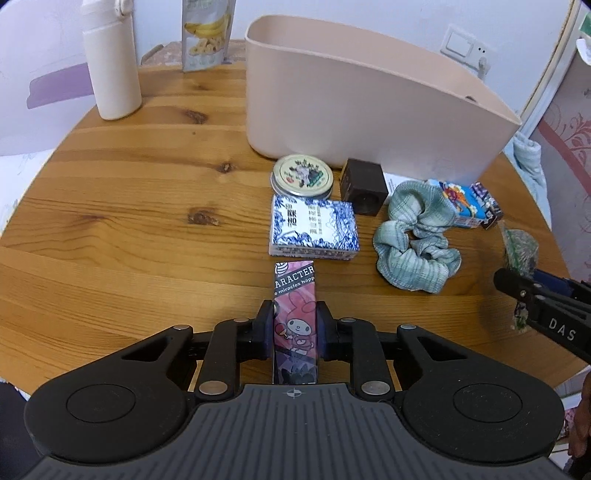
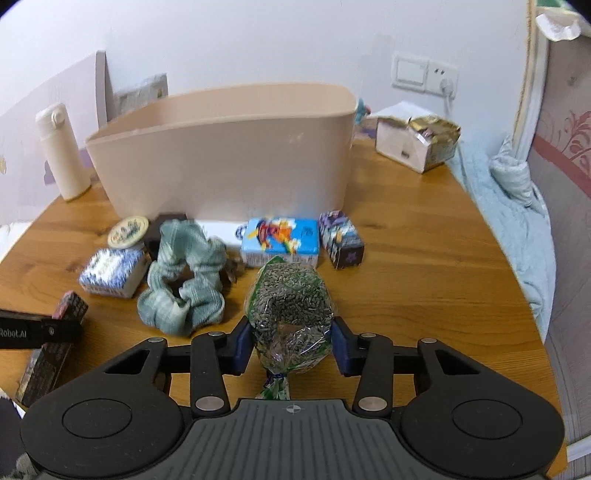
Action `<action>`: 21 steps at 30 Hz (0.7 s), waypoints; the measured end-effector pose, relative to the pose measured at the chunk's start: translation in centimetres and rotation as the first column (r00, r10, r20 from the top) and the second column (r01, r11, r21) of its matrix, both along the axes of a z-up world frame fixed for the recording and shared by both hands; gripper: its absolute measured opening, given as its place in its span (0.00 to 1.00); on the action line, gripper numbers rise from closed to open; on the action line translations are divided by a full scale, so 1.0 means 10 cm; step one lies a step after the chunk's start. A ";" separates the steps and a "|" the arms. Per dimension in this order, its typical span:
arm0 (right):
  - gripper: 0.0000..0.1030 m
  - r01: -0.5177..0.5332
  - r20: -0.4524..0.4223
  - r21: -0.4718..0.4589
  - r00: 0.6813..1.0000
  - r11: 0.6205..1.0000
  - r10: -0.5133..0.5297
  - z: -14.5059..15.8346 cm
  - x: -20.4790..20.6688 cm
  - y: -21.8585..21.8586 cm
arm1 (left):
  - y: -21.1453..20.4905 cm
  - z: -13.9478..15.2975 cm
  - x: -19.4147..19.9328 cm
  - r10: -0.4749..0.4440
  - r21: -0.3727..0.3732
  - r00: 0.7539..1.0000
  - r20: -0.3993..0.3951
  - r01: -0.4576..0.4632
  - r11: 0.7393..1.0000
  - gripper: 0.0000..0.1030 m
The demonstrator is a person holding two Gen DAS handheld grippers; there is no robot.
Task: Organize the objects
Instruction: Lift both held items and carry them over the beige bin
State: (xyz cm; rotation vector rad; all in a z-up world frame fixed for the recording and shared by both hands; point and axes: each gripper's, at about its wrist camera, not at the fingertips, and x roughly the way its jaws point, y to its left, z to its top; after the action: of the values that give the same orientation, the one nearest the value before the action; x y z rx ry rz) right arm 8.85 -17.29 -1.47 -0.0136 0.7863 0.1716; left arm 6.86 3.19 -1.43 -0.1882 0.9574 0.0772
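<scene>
The pink bin (image 1: 369, 110) stands on the round wooden tabletop (image 1: 129, 221), and its inside is hidden in both views: the left wrist camera meets only its outer wall, and the right wrist camera, blurred, catches just the rim and a strip of inner wall, so its contents cannot be told.

The left tongs (image 1: 294, 328) are pinching a slim pink cartoon box (image 1: 294, 314) by its long sides; the box's near end is cut off behind the tool body. The right tongs (image 2: 291, 341) sit on either side of a clear bag of dark pellets (image 2: 290, 295), knotted at its near end; the blue pads touch or nearly touch it, and whether the bag is truly gripped cannot be told.

In front of the bin lie a round tin (image 1: 303, 175), a dark brown cube (image 1: 364, 190), a blue-and-white patterned box (image 1: 314, 229), a green scrunchie (image 1: 413, 240), a blue cartoon box (image 2: 280, 240) and a small purple box (image 2: 341, 238). Left of the bin stands a white bottle (image 1: 110, 62), with a banana-chip pouch (image 1: 205, 33) cut off at the frame's top.
</scene>
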 end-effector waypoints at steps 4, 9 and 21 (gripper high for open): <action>0.40 0.007 0.031 0.001 0.999 1.000 -0.007 0.11 -0.02 -0.01 | 0.04 0.11 -0.04 0.004 0.003 1.000 0.026 -0.004 1.000 0.22; 0.40 0.006 0.066 0.013 0.998 1.000 -0.007 0.26 -0.05 -0.01 | 0.06 0.30 -0.05 -0.008 0.019 0.997 0.079 0.006 1.000 0.22; 0.40 0.023 0.168 0.001 0.985 1.000 -0.022 0.66 0.07 -0.05 | 0.00 0.77 0.20 -0.082 0.076 0.978 0.194 0.068 0.995 0.22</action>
State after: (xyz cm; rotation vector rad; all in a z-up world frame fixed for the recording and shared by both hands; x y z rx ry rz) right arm 9.57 -17.82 5.15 -0.0194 0.6174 0.1467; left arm 8.85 3.22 6.24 -0.0935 0.7623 0.0213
